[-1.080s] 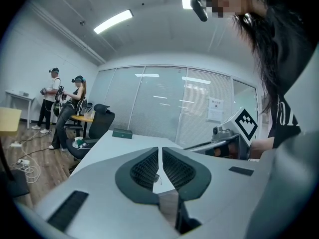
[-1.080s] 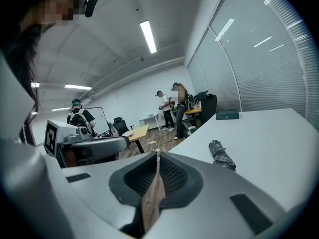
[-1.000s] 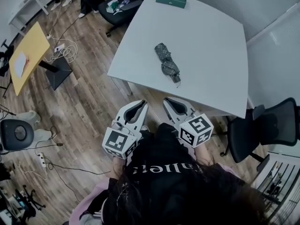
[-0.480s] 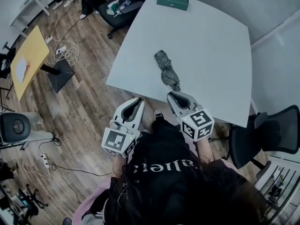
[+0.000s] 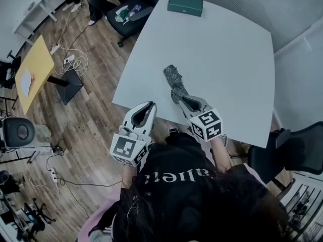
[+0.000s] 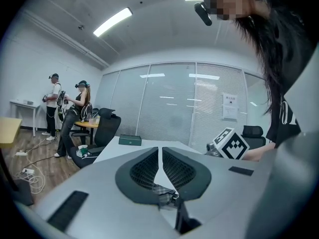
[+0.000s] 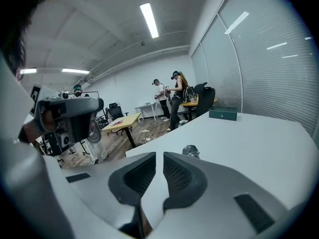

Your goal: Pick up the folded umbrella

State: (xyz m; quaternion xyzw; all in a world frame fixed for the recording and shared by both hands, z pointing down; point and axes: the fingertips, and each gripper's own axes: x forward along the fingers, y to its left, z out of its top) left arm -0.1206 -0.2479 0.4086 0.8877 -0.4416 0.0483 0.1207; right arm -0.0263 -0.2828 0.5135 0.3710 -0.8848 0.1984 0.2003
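The folded umbrella, grey plaid, lies on the white table near its front edge. In the head view my right gripper is shut, and its tips hover over the umbrella's near end, which they hide. My left gripper is shut too, at the table's front edge to the left of the umbrella. The right gripper view shows the umbrella just past the closed jaws, nothing between them. In the left gripper view a strip of plaid umbrella shows below the closed jaws.
A green box sits at the table's far edge. A black office chair stands at the right, another chair at the far left. A yellow table, floor cables and people stand off to the left.
Both grippers have moved forward toward the table. The right one has come down over the table edge to the umbrella's near end. The umbrella has not moved.
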